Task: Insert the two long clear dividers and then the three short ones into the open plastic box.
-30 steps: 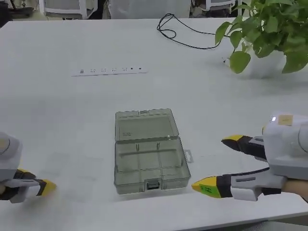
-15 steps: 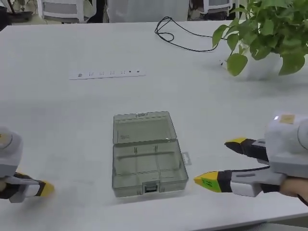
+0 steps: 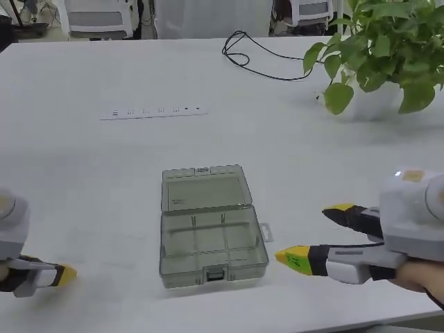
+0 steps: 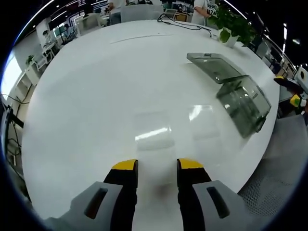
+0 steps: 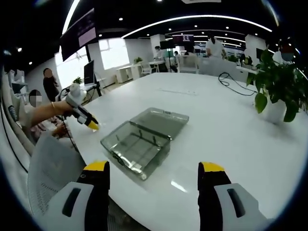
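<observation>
The clear grey plastic box (image 3: 213,244) sits open mid-table, its lid (image 3: 205,187) laid flat behind it. Thin clear walls show inside the tray, also in the right gripper view (image 5: 137,144). A small clear piece (image 3: 268,231) lies against the box's right side. My right gripper (image 3: 316,234) hovers right of the box, jaws wide open and holding nothing. My left gripper (image 4: 157,166) is low over bare table, far left of the box (image 4: 243,101), with a narrow gap and nothing between the jaws. Faint clear rectangles (image 4: 155,131) lie ahead of it; I cannot tell what they are.
A potted plant (image 3: 378,48) stands at the back right, with a black cable (image 3: 260,52) looping beside it. A white power strip (image 3: 154,111) lies behind the box. The table's near edge (image 3: 243,326) runs just below both grippers.
The picture has shifted down a little, so the camera moved. The right gripper's jaws stand slightly closer together and the left gripper sits a bit lower. The box has not moved.
</observation>
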The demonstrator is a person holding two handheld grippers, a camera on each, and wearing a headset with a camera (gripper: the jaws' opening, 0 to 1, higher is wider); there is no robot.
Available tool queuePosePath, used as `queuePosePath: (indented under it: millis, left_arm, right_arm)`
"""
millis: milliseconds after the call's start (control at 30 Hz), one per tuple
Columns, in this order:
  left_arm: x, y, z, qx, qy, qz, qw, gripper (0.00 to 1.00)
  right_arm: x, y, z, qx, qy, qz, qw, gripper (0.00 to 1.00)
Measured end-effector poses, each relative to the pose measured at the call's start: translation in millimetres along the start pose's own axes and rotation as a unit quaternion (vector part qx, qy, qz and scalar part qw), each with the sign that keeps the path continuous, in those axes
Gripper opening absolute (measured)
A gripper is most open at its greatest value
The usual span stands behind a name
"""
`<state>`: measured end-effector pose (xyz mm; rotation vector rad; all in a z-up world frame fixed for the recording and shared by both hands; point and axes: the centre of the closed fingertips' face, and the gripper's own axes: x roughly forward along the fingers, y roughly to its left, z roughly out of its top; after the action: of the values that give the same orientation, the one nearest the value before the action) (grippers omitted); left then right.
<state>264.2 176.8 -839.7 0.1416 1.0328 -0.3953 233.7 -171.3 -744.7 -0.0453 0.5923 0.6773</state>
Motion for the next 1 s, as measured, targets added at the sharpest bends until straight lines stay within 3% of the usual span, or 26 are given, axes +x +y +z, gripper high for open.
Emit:
queuePosePath:
  millis: [233,367,533,800,1000]
  left_arm:
    - [-11.7,-3.7,10.1,-0.019,-0.040,0.010,0.9990,0.30]
    - [-21.6,-12.5,17.8,-0.010,-0.063,0.015,0.9979,0.30]
    - [-34.8,-35.0,35.8,-0.045,-0.121,-0.014,0.9915,0.30]
    - [-50.1,-71.3,42.9,-0.065,-0.162,-0.042,0.9838,0.30]
    - [-59.2,-99.9,53.2,-0.075,-0.202,-0.070,0.9740,0.30]
  right_arm:
    - [2.2,7.7,8.8,0.011,-0.018,0.006,0.9998,0.72]
    - [6.0,15.2,17.4,0.024,-0.037,0.016,0.9989,0.69]
    - [10.3,24.2,29.8,0.042,-0.063,0.023,0.9969,0.64]
    - [19.0,47.2,46.3,0.056,-0.096,0.047,0.9927,0.59]
    - [25.4,57.9,55.6,0.087,-0.116,0.062,0.9874,0.52]
